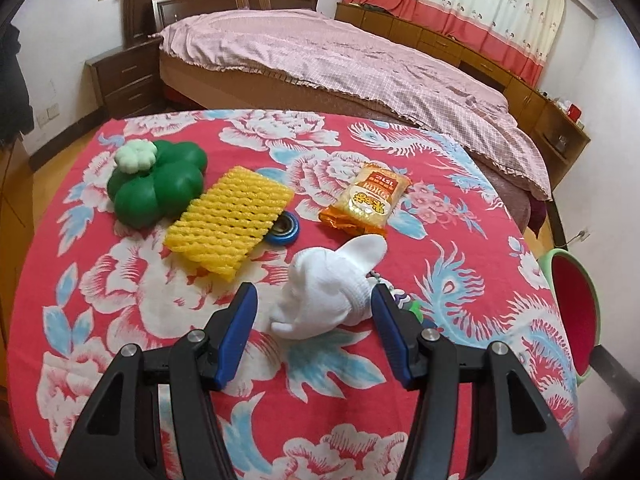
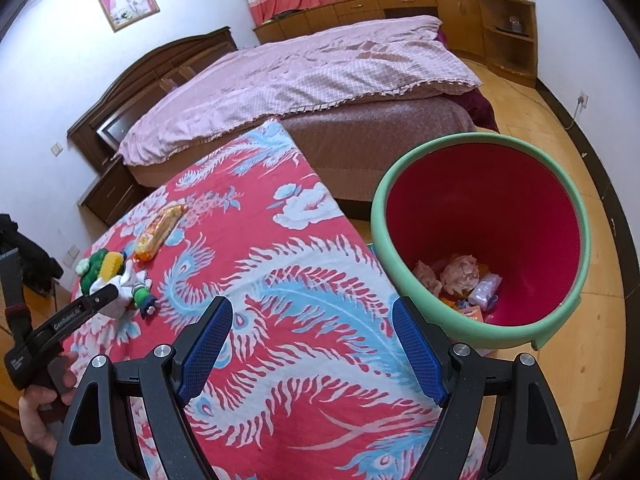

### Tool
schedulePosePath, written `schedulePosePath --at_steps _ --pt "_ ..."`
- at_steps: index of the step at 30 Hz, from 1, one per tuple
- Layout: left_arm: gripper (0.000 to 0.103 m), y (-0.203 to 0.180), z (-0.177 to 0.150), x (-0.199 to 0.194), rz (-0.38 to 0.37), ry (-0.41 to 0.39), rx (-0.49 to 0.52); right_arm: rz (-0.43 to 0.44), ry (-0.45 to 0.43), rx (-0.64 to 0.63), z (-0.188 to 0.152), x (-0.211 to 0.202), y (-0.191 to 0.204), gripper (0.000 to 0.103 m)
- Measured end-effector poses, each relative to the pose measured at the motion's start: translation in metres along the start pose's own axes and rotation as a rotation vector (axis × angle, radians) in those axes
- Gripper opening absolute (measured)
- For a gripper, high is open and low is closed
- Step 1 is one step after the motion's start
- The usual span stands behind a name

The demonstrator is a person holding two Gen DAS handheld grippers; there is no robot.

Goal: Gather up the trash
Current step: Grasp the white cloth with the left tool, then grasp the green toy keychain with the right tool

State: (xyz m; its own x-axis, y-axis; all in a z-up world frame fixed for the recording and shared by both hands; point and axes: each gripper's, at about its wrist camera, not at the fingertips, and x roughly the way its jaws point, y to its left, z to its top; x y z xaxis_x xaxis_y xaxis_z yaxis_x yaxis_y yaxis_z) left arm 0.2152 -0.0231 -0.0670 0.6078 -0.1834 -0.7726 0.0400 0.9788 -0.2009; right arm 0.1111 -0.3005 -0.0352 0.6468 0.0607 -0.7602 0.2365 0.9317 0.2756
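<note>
My left gripper (image 1: 314, 300) is open, its blue jaws on either side of a white sock (image 1: 326, 288) lying on the red floral tablecloth (image 1: 120, 320). Beyond the sock lie a yellow foam fruit net (image 1: 228, 220), an orange snack packet (image 1: 366, 200) and a green clover-shaped container (image 1: 158, 186). My right gripper (image 2: 312, 328) is open and empty above the table's right part. The red bin with a green rim (image 2: 480, 240) stands on the floor right of the table and holds several crumpled pieces of trash (image 2: 460, 274).
A blue roller wheel (image 1: 286, 228) lies partly under the foam net. A small green toy (image 2: 144, 296) lies beside the sock. A bed (image 1: 320, 60) with a pink cover stands behind the table, a nightstand (image 1: 124, 76) to its left, cabinets (image 2: 400, 8) along the wall.
</note>
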Motion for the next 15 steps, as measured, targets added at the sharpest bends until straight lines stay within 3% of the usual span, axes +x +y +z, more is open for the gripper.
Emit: schedulePosePath --at_steps 6,10,15 --pt "0.048 0.002 -0.001 0.007 -0.024 0.013 -0.029 0.007 0.018 -0.017 -0.001 0.007 0.007 0.083" --pt "0.032 0.005 -0.001 0.006 -0.058 0.013 -0.048 0.015 0.023 -0.025 -0.003 0.008 0.010 0.083" --pt "0.025 0.005 -0.004 -0.004 -0.081 -0.004 -0.043 0.026 0.022 -0.037 -0.003 0.007 0.016 0.083"
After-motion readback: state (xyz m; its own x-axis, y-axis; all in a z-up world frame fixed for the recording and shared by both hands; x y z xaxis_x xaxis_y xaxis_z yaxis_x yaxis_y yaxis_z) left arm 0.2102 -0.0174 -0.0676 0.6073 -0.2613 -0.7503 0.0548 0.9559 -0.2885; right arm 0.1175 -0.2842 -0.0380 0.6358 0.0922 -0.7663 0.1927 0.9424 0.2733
